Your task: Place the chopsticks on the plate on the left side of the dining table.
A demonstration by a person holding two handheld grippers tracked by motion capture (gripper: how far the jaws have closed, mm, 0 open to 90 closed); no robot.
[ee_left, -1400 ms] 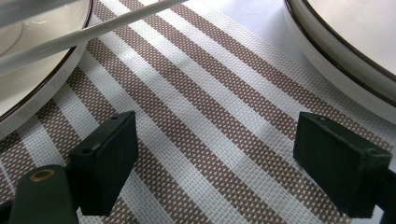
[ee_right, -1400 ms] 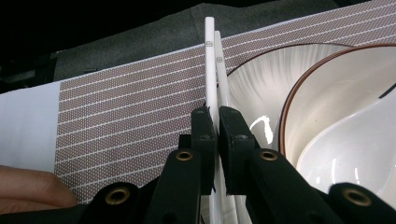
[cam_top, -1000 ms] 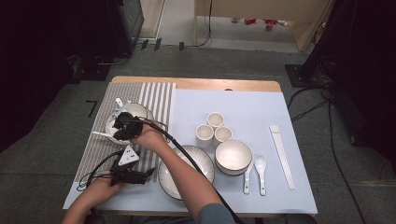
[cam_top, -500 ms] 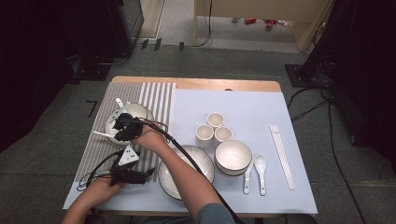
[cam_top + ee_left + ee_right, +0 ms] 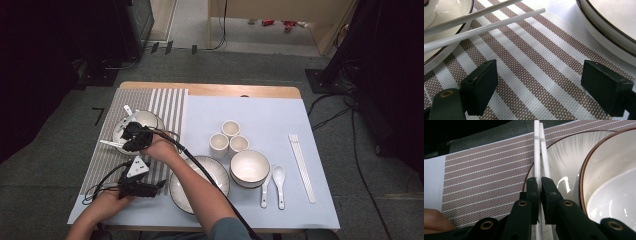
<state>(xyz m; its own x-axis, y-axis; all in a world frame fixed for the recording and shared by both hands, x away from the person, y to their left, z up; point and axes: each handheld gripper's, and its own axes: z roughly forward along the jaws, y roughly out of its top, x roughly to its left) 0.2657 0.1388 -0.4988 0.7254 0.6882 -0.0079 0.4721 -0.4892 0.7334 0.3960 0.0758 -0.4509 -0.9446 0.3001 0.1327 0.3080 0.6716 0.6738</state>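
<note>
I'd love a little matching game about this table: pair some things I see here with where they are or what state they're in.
Things:
1. white chopsticks
2. left hand-held gripper
3. two spoons
4. three small cups

States:
A. jaws open over the striped mat
B. clustered on the blue sheet
C. clamped in the right hand-held gripper
D. lying right of the big bowl

Pairs: 1-C, 2-A, 3-D, 4-B

Three small cups (image 5: 229, 138) stand at the worktop (image 5: 240, 91) centre; a bowl (image 5: 249, 167) at their 5 o'clock, two spoons (image 5: 273, 186) just beside it.
</note>
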